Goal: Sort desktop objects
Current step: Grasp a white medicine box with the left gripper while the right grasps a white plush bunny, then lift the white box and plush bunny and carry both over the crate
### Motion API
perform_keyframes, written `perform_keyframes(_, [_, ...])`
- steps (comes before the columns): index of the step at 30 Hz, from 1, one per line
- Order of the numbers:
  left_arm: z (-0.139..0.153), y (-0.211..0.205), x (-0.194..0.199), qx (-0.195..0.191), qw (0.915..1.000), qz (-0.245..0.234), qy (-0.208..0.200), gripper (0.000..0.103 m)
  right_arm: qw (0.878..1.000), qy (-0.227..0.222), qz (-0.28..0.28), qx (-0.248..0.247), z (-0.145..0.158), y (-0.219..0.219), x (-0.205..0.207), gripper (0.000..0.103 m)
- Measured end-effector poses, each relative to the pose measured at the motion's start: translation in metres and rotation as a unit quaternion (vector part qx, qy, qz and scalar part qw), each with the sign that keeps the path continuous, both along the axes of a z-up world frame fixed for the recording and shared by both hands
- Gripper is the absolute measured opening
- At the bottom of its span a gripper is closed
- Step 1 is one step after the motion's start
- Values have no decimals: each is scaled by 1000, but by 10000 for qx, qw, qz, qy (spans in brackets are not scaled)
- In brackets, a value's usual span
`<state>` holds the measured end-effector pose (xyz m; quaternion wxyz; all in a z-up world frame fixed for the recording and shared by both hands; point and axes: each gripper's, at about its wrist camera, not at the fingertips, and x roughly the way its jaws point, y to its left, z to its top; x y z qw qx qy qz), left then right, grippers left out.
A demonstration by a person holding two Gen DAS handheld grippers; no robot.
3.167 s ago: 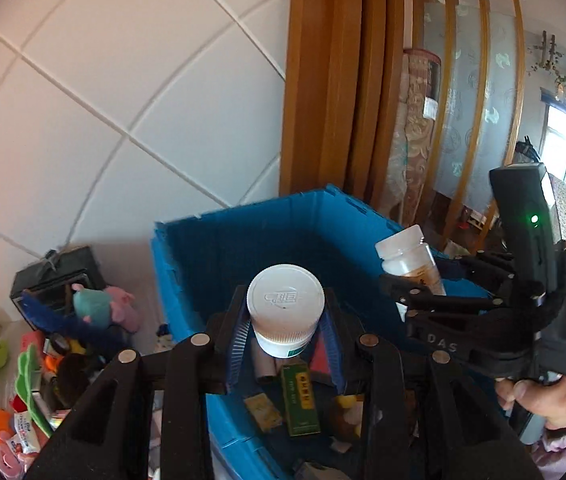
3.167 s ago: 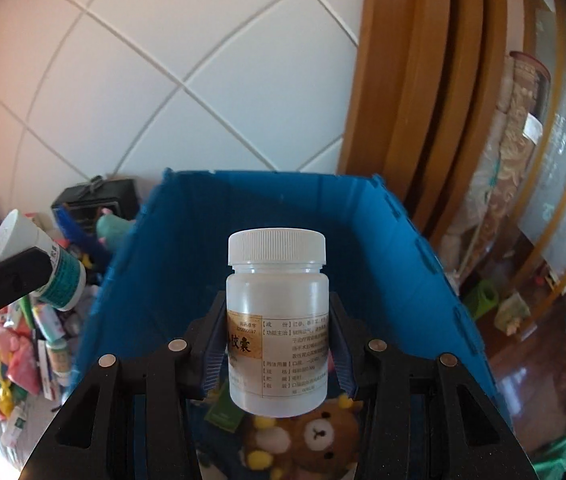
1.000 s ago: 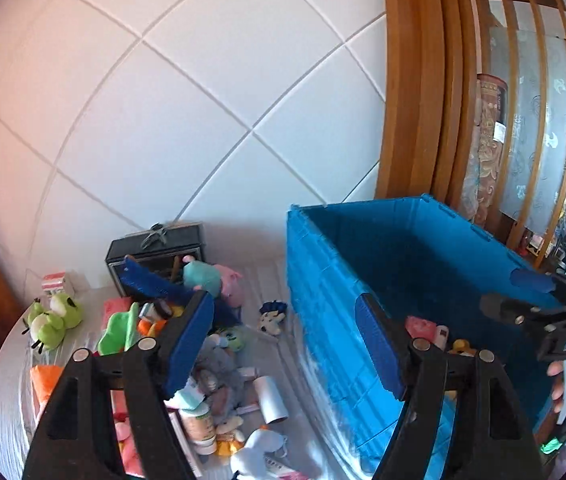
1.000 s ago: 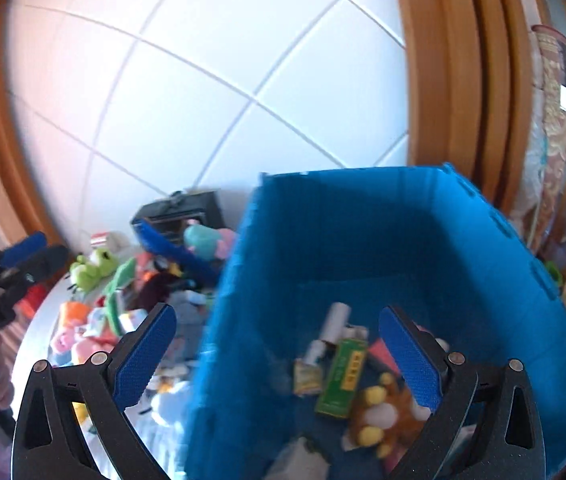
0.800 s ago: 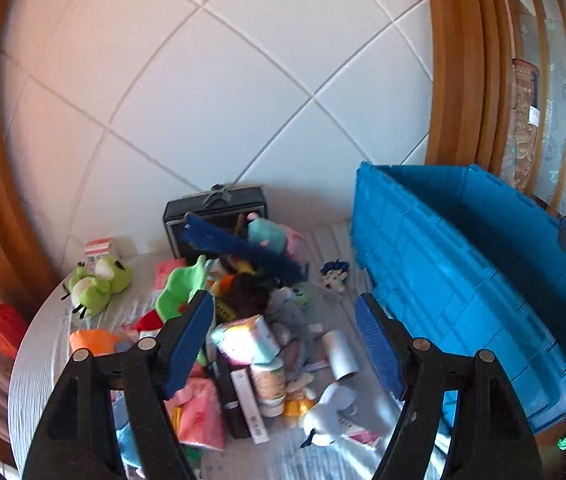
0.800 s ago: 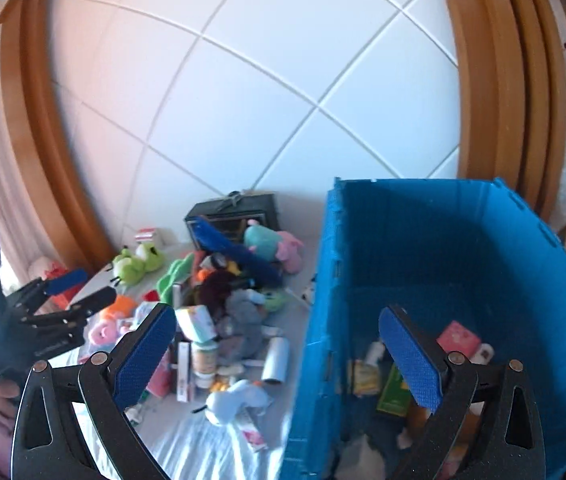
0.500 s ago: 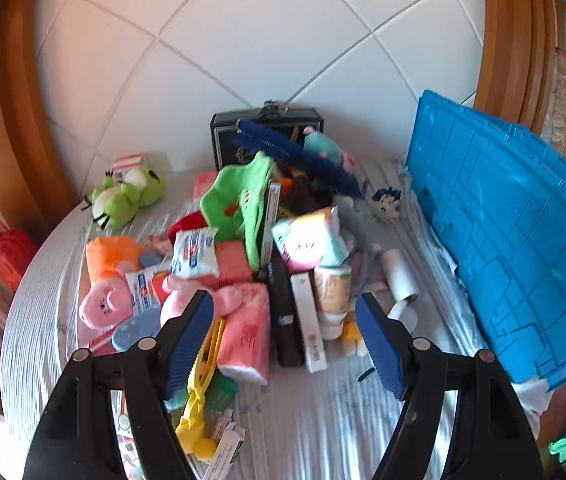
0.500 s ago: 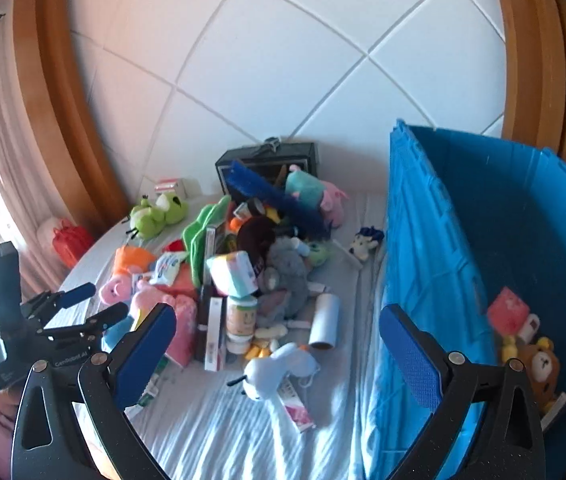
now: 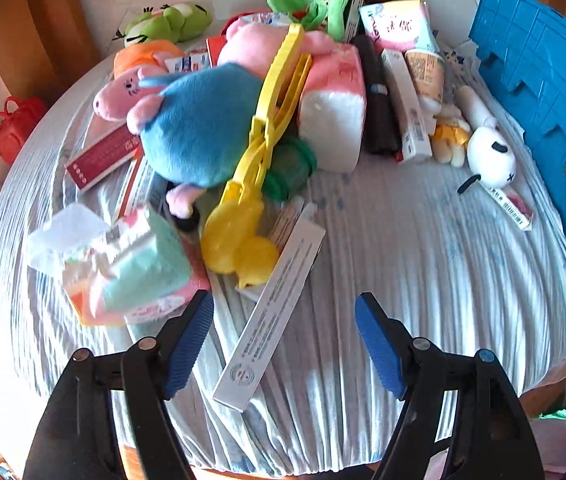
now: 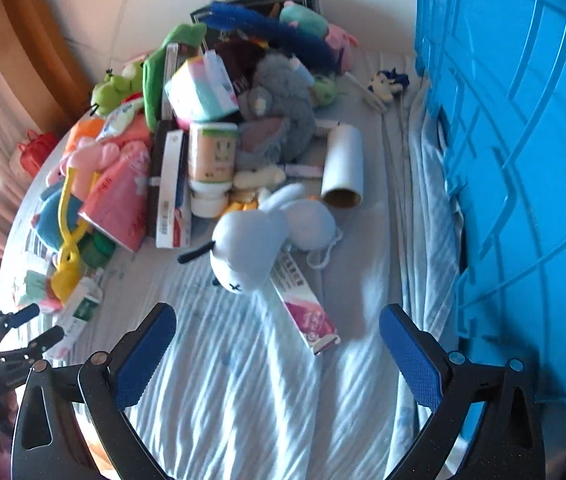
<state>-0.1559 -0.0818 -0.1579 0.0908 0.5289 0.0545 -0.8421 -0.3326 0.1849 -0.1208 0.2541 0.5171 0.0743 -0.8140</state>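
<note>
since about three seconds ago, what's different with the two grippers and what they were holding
Both bottles are gone from the jaws: each gripper held a white-capped bottle over the blue bin then, and both are empty now. The left gripper and right gripper swung away from the bin and down toward the pile on the cloth; the left jaws have just closed a little, with nothing between them. The bin and the pile stayed put.

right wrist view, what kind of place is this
Probably a room in a home: a round table under a pale striped cloth, heaped with plush toys such as a white dog and household packets, beside a blue plastic crate and wood-trimmed wall panels.
</note>
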Motion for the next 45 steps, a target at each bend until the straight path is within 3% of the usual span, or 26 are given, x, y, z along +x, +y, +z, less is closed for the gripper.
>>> perform_keyframes(3, [-19, -2, 2, -48, 9996, 85, -282, 53, 9994, -262, 67, 200, -29, -2, -5, 103])
perform_keyframes(5, [-29, -5, 2, -12, 9991, 183, -386, 52, 9985, -413, 86, 339, -43, -4, -9, 103])
perform_keyframes(7, [-36, -7, 0, 23, 9986, 269, -456, 43, 9982, -473, 88, 347, -47, -5, -12, 103])
perform_keyframes(8, [-39, -8, -2, 61, 9983, 295, -507, 31, 9982, -495, 99, 309, -47, -6, -14, 103])
perform_keyframes(11, [-35, -1, -5, 239, 9988, 190, -389, 24, 9986, -450, 161, 219, -41, -14, -16, 103])
perform_keyframes(20, [19, 42, -52, 135, 9982, -398, 435, 22, 9989, -442, 8, 133, -41, -48, -37, 103])
perform_keyframes(22, [25, 47, -58, 145, 9975, -431, 549, 22, 9987, -476, -6, 186, -48, -56, -43, 96])
perform_keyframes(24, [35, 49, -64, 154, 9964, -502, 673, 22, 9986, -466, 11, 250, -54, -61, -46, 67])
perform_keyframes(25, [38, 50, -66, 169, 9959, -537, 714, 22, 9984, -502, 23, 262, -57, -62, -47, 63])
perform_keyframes(26, [41, 52, -70, 175, 9955, -563, 737, 22, 9981, -597, 57, 143, -59, -61, -49, 48])
perform_keyframes(28, [45, 55, -73, 163, 9950, -599, 778, 22, 9984, -552, 82, 107, -57, -61, -47, 47])
perform_keyframes(34, [69, 58, -74, 165, 9924, -566, 1077, 22, 9995, -44, 229, -225, -14, -52, -28, 46])
perform_keyframes(39, [105, 63, -77, 152, 9871, -582, 1483, 22, 9957, 619, 275, -626, 52, -41, -12, 46])
perform_keyframes(45, [161, 85, -87, 94, 9751, -807, 2065, 22, 9830, 1493, 208, -1049, 137, -15, 7, 46])
